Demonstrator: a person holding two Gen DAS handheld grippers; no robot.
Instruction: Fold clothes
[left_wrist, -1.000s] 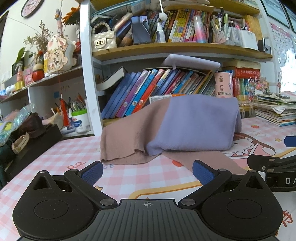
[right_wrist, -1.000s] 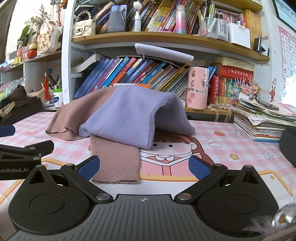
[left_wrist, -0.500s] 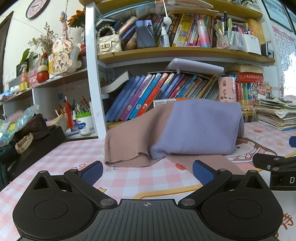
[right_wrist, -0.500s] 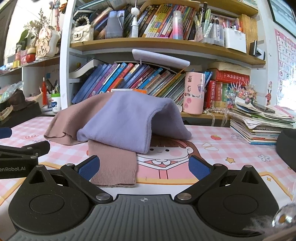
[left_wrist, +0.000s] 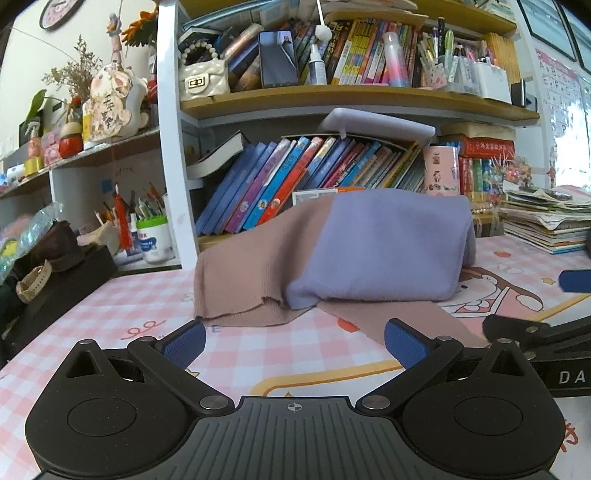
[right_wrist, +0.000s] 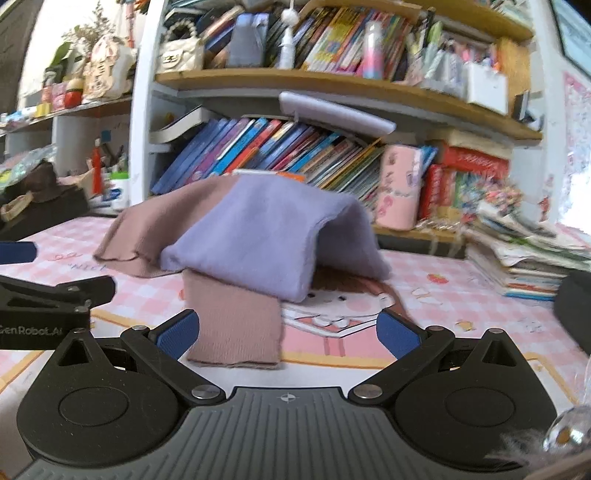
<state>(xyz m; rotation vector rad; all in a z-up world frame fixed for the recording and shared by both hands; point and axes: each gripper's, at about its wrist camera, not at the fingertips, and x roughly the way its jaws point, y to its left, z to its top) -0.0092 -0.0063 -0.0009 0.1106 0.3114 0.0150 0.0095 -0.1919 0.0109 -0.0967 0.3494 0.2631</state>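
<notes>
We see the left gripper (left_wrist: 293, 338) with its blue pads spread wide apart, gripping nothing and hovering just above the counter (left_wrist: 110, 295), short of the clothes. The right gripper (right_wrist: 288, 332) is likewise wide apart and empty; its left pad (right_wrist: 177, 332) sits just beside the near hem of the mauve knit piece (right_wrist: 236, 325), though we cannot tell whether it touches. The clothes lie in a low mound on the pink checked mat in the middle of the counter: the mauve ribbed garment (left_wrist: 240, 269) underneath, one flap spread to the left and a strip running forward, and a lilac fleecy garment (left_wrist: 384, 247) draped over it like a tent, folded edge up. The right wrist view is slightly blurred. Behind the mound, on the bookshelf (left_wrist: 332, 99), a row of leaning books (left_wrist: 295, 177) fills the lower compartment, beside a pink cylindrical holder (left_wrist: 441, 171). A white tub (left_wrist: 153, 238) of pens stands at the left.
</notes>
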